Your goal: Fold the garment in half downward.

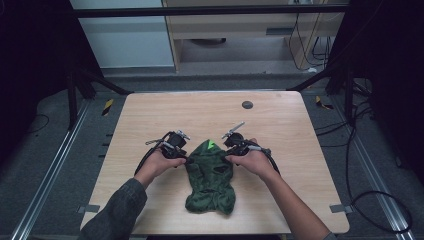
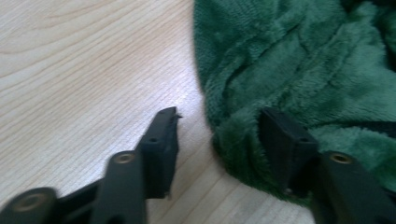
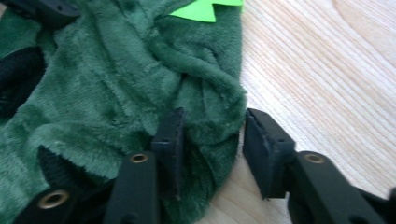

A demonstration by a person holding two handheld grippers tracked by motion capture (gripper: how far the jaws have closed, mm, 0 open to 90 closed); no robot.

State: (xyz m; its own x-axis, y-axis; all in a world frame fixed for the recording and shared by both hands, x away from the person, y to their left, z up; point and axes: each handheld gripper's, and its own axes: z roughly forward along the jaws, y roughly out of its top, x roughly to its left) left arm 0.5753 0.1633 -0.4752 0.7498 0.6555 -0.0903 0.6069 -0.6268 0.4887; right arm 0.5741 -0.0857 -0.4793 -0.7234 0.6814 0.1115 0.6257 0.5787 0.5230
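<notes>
A dark green fleece garment (image 1: 210, 175) lies crumpled on the wooden table (image 1: 280, 125), with one gripper set at each of its upper edges.

In the left gripper view, the left gripper (image 2: 217, 133) has its jaws partly spread. One jaw rests on bare wood just beside the cloth's edge; the other lies on top of the fleece, sunk a little into the pile. A rolled fold of the garment's hem sits in the gap between them, nearer the jaw on the cloth. The outer jaw stands apart from the fabric, so nothing is pinched — the pads are not pressing on it.

In the right gripper view, the right gripper (image 3: 212, 140) is also partly spread. One jaw is laid on the fleece; the other stands just beside the garment's edge, over the table. The bulging edge of the cloth fills much of the gap and comes close to the outer jaw — whether it touches that pad I cannot tell. A bright green patch (image 3: 205, 9) shows on the garment beyond the jaw tips.

In the high view, each hand (image 1: 160, 162) grips its tool low over the cloth.
</notes>
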